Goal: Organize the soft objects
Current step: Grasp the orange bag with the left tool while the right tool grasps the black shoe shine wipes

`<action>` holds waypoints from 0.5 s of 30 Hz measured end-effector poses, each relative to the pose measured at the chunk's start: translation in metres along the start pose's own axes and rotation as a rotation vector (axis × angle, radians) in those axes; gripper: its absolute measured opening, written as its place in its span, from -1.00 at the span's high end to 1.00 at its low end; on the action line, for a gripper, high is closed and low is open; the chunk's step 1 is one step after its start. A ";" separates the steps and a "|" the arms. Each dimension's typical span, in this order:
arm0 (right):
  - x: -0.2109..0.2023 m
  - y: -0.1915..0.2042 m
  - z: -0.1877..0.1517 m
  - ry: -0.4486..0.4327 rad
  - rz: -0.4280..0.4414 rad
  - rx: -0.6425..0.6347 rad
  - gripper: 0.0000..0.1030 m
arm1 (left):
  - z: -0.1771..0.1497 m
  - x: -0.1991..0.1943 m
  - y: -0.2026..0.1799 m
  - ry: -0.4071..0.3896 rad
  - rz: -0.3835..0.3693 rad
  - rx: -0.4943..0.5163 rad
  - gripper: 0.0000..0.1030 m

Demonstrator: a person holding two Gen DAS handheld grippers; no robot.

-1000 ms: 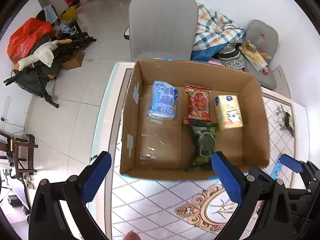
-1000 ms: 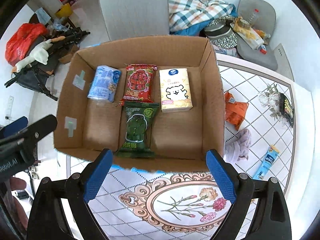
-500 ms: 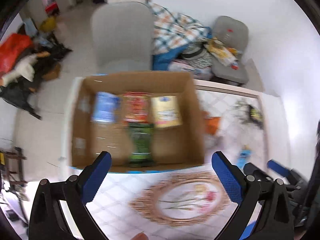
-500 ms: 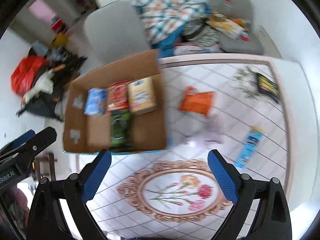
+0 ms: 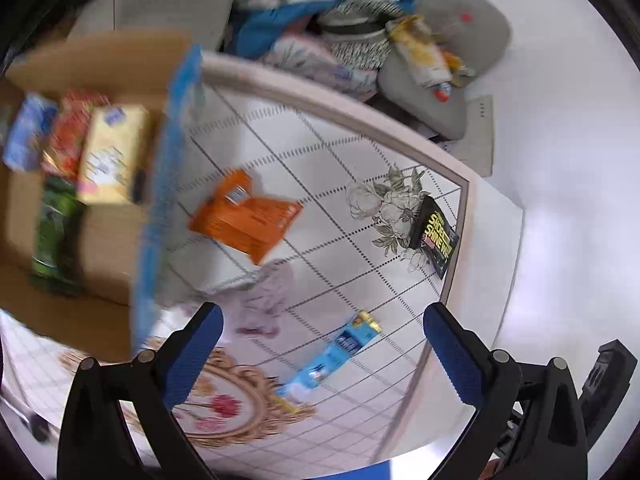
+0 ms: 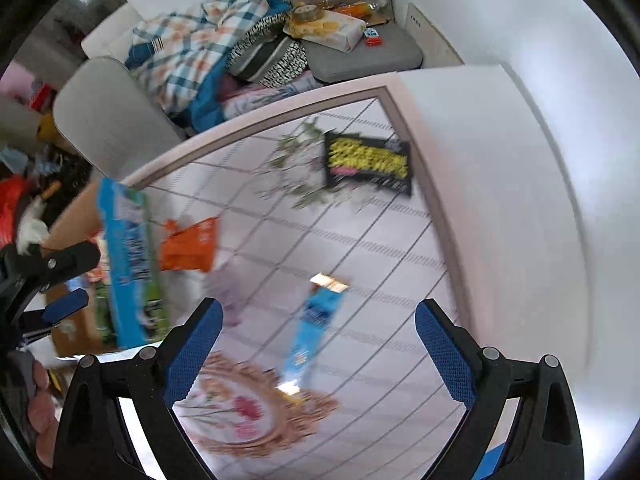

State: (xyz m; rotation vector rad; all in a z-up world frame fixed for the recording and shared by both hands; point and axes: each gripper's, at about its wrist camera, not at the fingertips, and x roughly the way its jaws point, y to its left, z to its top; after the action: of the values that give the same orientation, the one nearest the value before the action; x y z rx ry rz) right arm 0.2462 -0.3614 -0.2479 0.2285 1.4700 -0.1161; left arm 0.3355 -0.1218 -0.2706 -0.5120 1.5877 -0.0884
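A cardboard box [image 5: 108, 240] stands at the left of the table and holds a blue pack, a red pack, a yellow tissue pack [image 5: 112, 152] and a green pack [image 5: 54, 236]. On the tablecloth lie an orange packet [image 5: 248, 216], a pale crumpled cloth [image 5: 264, 300], a blue tube [image 5: 336, 352] and a black packet [image 5: 434, 236]. My left gripper [image 5: 322, 354] hangs open above the blue tube. My right gripper [image 6: 318, 354] is open too, over the blue tube [image 6: 316, 320], with the orange packet [image 6: 190, 246] and black packet [image 6: 368, 164] beyond.
Past the table's far edge stand a grey chair [image 6: 108, 120], a heap of checked bedding [image 6: 192, 52] and a grey cushion [image 5: 448, 60] with clutter. A white wall [image 6: 560, 120] borders the right side. The left gripper's body [image 6: 48, 276] shows at the left edge.
Both grippers have swung right, away from the box and over the loose items on the tablecloth. Both stay open and hold nothing.
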 end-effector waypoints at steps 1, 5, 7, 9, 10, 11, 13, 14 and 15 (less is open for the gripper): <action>0.009 -0.004 0.010 0.018 -0.013 -0.031 -0.92 | 0.004 0.015 -0.001 0.012 0.013 -0.031 -0.99; 0.053 -0.008 0.050 0.100 -0.086 -0.194 -0.92 | 0.009 0.047 0.005 0.029 0.058 -0.103 -0.99; 0.079 -0.003 0.069 0.128 -0.152 -0.296 -0.92 | 0.011 0.061 0.005 0.016 0.110 -0.132 -0.99; 0.097 0.002 0.082 0.122 -0.216 -0.389 -0.92 | 0.012 0.073 0.007 0.017 0.128 -0.177 -0.99; 0.105 0.004 0.088 0.133 -0.233 -0.432 -0.92 | 0.013 0.080 0.009 0.025 0.132 -0.210 -0.99; 0.116 0.006 0.095 0.151 -0.243 -0.477 -0.92 | 0.015 0.085 0.011 0.032 0.129 -0.237 -0.99; 0.127 0.008 0.104 0.172 -0.234 -0.514 -0.92 | 0.020 0.094 0.016 0.031 0.127 -0.307 -0.99; 0.134 0.007 0.111 0.194 -0.220 -0.530 -0.92 | 0.023 0.097 0.019 0.027 0.128 -0.341 -0.99; 0.139 0.007 0.117 0.207 -0.208 -0.541 -0.92 | 0.026 0.098 0.022 0.027 0.124 -0.361 -0.99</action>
State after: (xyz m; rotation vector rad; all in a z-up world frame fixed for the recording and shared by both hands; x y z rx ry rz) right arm 0.3747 -0.3726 -0.3753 -0.3618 1.6708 0.1432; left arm 0.3548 -0.1324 -0.3715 -0.6909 1.6662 0.2913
